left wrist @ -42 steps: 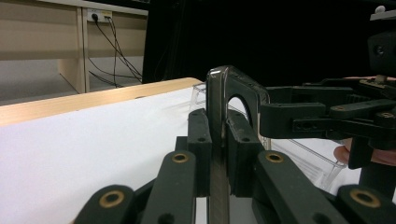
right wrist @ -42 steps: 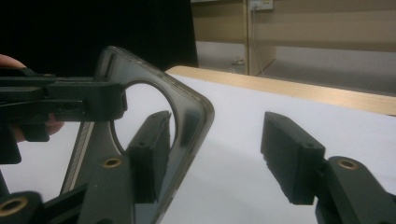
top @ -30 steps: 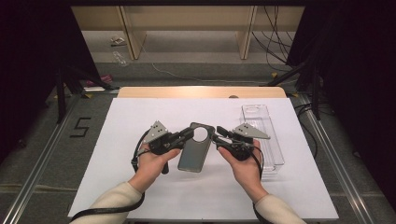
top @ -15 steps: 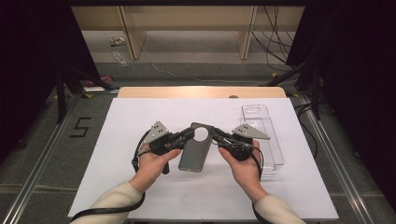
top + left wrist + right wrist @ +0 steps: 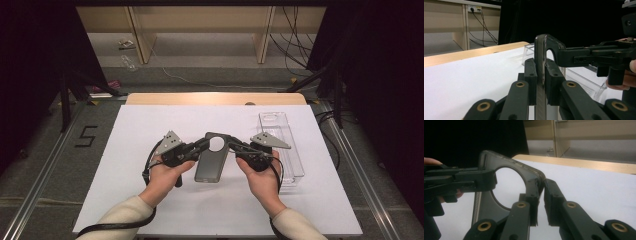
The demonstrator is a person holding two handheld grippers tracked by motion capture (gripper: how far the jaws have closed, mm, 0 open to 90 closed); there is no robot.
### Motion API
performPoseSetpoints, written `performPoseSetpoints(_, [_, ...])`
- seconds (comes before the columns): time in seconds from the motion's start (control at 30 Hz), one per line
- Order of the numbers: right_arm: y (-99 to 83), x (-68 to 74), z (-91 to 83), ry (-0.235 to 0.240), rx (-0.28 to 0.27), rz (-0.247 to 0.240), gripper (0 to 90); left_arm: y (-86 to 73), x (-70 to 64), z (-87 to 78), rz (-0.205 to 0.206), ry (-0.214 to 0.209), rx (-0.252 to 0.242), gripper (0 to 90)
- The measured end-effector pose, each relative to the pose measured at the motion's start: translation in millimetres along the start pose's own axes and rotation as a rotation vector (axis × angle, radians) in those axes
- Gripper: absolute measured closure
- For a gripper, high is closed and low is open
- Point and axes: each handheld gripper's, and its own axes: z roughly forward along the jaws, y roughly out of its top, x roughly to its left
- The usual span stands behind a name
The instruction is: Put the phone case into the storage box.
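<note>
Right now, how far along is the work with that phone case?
Done: the phone case is off the table, out of the clear tray. In hand: the left tongs clamp one top corner; the right tongs straddle the other. Left: wherever it goes next; no phone visible.

The clear tray (image 5: 287, 145) crowds the right gripper (image 5: 239, 148); elsewhere the sheet (image 5: 125, 150) lies open.

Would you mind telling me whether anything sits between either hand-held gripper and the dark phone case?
Nothing visible does. The left hand-held gripper is clamped on the phone case, and the right hand-held gripper straddles its opposite top corner. The clear tray lies off to the right.
</note>
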Motion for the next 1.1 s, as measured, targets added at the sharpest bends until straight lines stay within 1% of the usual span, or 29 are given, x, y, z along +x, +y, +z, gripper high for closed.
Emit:
performPoseSetpoints(0.17, [2.1, 2.2, -2.0, -0.017, -0.001, 0.01, 84.0, -0.7, -1.1, 0.5, 0.006, 0.001, 0.003, 81.0])
performPoseSetpoints(0.2, [3.7, 4.2, -3.2, -0.029, -0.003, 0.003, 84.4, -0.7, -1.1, 0.6, 0.008, 0.003, 0.003, 81.0])
performPoseSetpoints(0.3, [6.1, 6.0, -4.6, -0.034, -0.01, -0.001, 84.9, -1.1, -0.8, 0.9, 0.008, 0.004, 0.012, 80.9])
performPoseSetpoints(0.4, [7.9, 6.8, -5.6, -0.037, -0.012, -0.005, 85.2, -1.8, -1.0, 1.6, 0.0, 0.003, 0.022, 80.4])
performPoseSetpoints(0.43, [9.3, 7.7, -6.4, -0.047, -0.014, -0.014, 85.2, -2.2, -1.0, 1.9, 0.01, 0.0, 0.037, 78.1])
performPoseSetpoints(0.47, [9.3, 7.7, -6.4, -0.047, -0.014, -0.014, 85.2, -2.2, -1.0, 1.9, 0.01, 0.0, 0.037, 76.4])
performPoseSetpoints(0.5, [9.9, 6.6, -7.1, -0.061, -0.015, -0.012, 85.2, -1.3, -2.4, 2.1, 0.023, -0.008, 0.049, 74.0])
performPoseSetpoints(0.57, [10.3, 4.3, -7.9, -0.072, -0.016, -0.009, 85.2, 0.4, -4.7, 2.5, 0.044, -0.012, 0.065, 68.3])
performPoseSetpoints(0.6, [10.6, 3.4, -8.4, -0.078, -0.016, -0.006, 85.2, 0.4, -4.7, 2.5, 0.044, -0.012, 0.065, 65.0])
performPoseSetpoints(0.63, [10.9, 2.3, -8.9, -0.082, -0.016, -0.004, 85.2, 1.5, -7.3, 2.3, 0.069, -0.008, 0.074, 62.1])
performPoseSetpoints(0.67, [11.3, 1.5, -9.3, -0.084, -0.02, -0.004, 85.2, 2.0, -8.1, 1.8, 0.078, -0.002, 0.079, 59.7])
performPoseSetpoints(0.73, [11.8, 1.2, -9.8, -0.088, -0.022, -0.003, 85.2, 2.7, -8.4, 1.3, 0.082, 0.0, 0.085, 52.3])
performPoseSetpoints(0.8, [13.8, 0.3, -11.4, -0.099, -0.03, -0.011, 85.2, 4.7, -7.7, -0.8, 0.074, 0.004, 0.111, 44.3])
performPoseSetpoints(0.87, [14.9, -0.7, -12.7, -0.103, -0.031, -0.008, 85.2, 5.4, -7.1, -1.8, 0.079, 0.003, 0.132, 35.3])
performPoseSetpoints(1.03, [16.5, -3.9, -14.3, -0.116, -0.033, -0.001, 85.2, 4.7, -8.0, -4.3, 0.118, 0.012, 0.178, 15.7])
performPoseSetpoints(1.1, [17.2, -5.0, -15.0, -0.117, -0.037, 0.0, 85.2, 4.3, -8.1, -5.9, 0.141, 0.01, 0.193, 13.6])
